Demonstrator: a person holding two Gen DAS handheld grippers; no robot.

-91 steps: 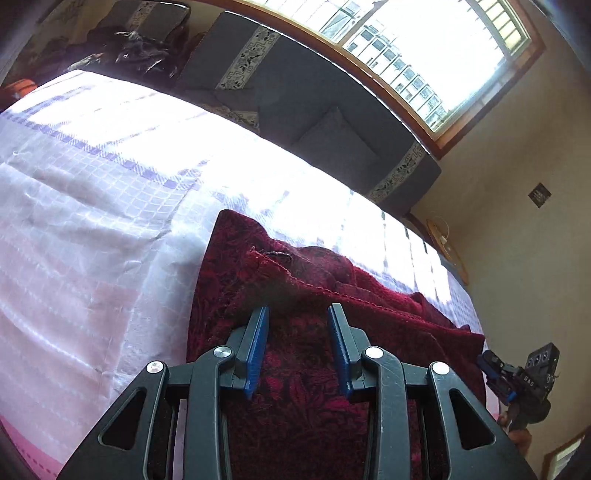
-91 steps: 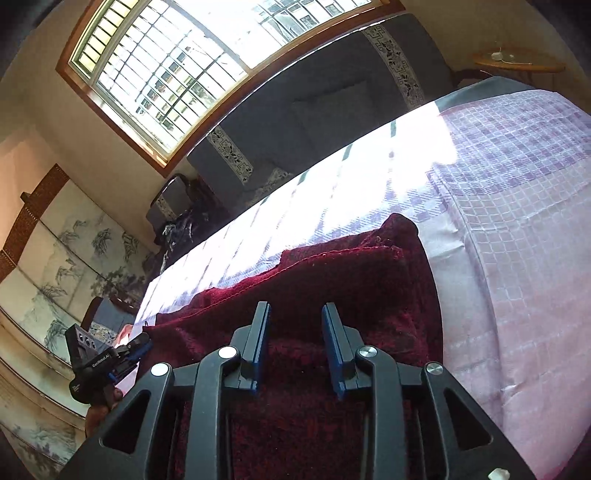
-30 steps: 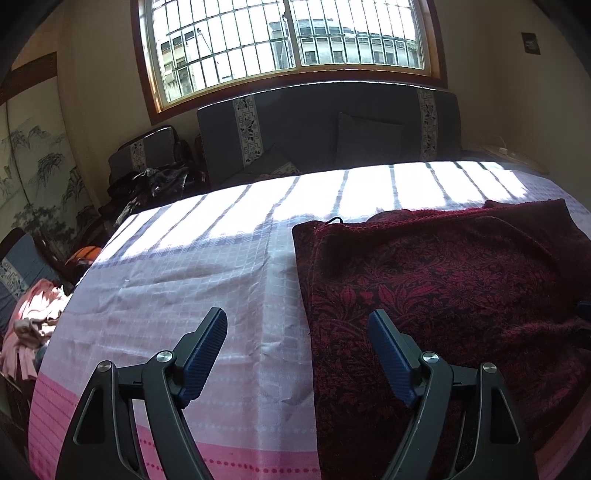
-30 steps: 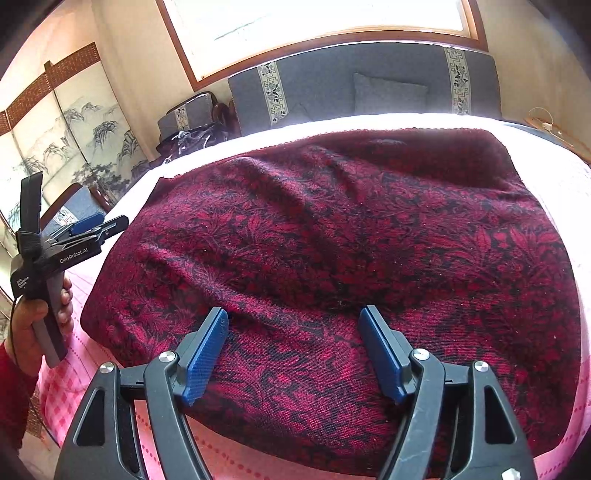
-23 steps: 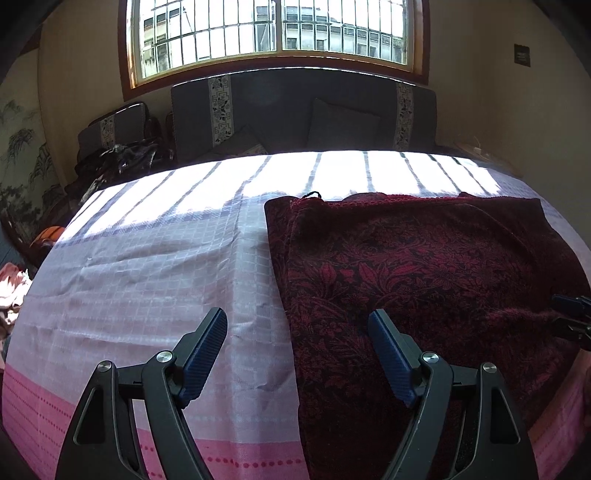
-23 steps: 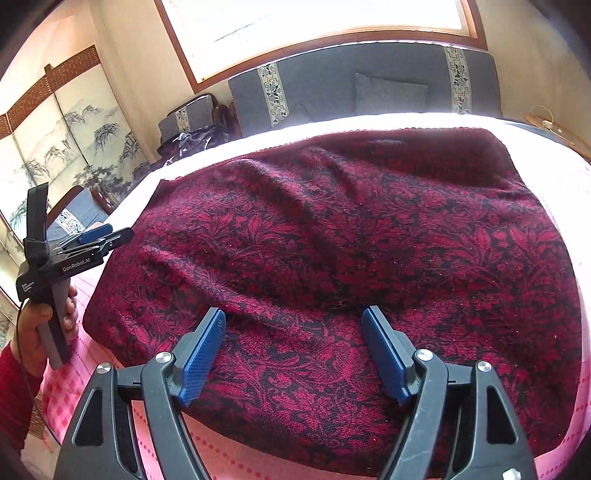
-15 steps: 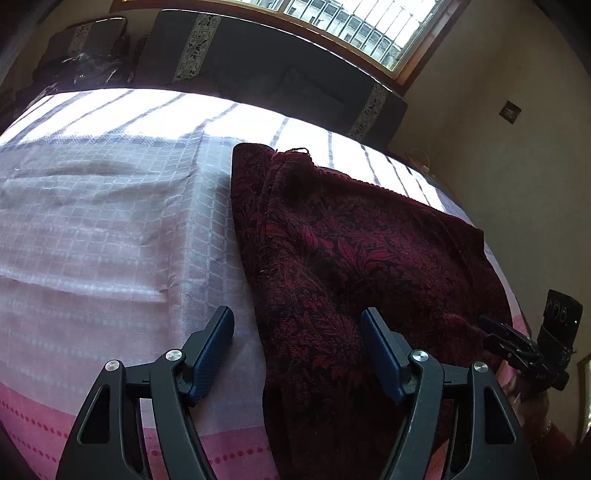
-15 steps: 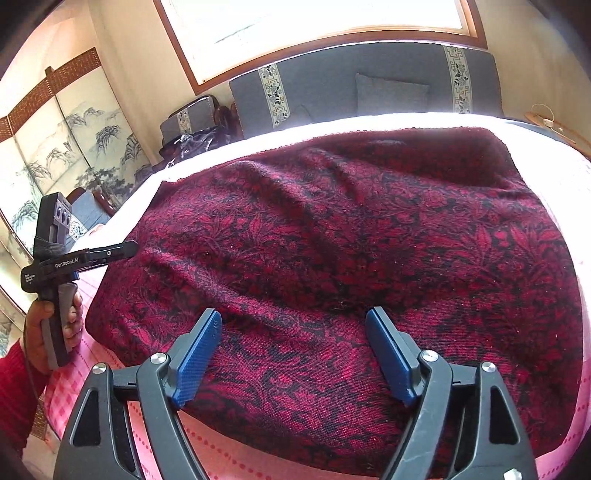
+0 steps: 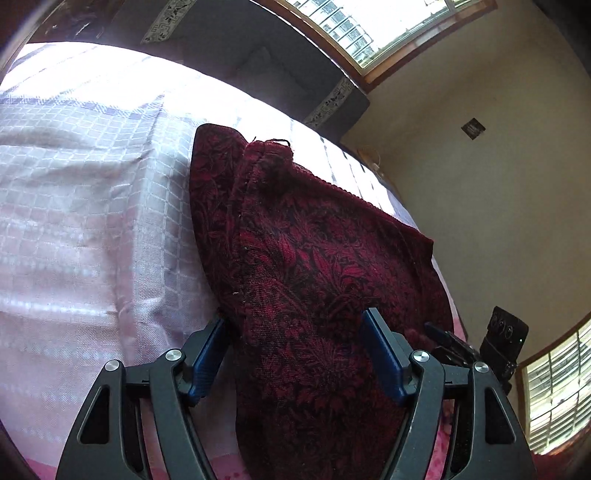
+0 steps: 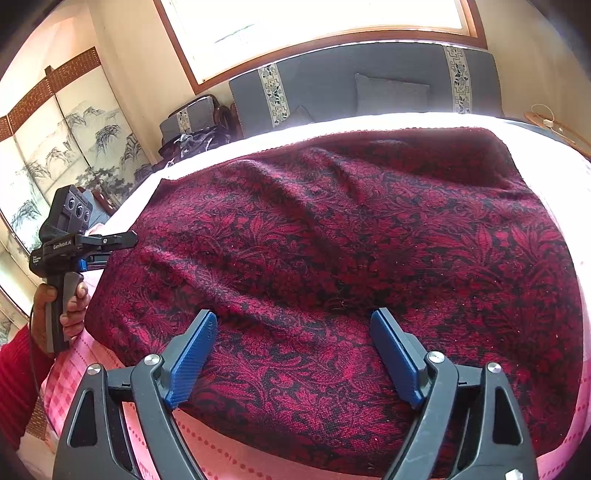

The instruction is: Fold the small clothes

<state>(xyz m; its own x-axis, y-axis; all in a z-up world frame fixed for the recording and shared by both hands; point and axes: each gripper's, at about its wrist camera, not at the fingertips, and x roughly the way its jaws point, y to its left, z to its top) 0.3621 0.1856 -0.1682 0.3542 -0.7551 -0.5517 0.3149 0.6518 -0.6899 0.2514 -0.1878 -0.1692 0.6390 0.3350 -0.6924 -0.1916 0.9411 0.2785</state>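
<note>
A dark red floral garment lies folded flat on the pink and lilac checked bedcover. It fills the right wrist view. My left gripper is open, its jaws straddling the garment's near left edge. It also shows at the garment's left edge in the right wrist view. My right gripper is open and empty, just above the garment's near edge. It shows at the garment's near right corner in the left wrist view.
A grey sofa with a cushion stands behind the bed under a bright window. A painted screen stands at the left. A small round table is at the right. The bedcover's pink hem marks the near edge.
Three seconds ago both grippers were shut on the garment; both have let go and opened. In the last second my left gripper swung right and came down onto the garment's left edge.
</note>
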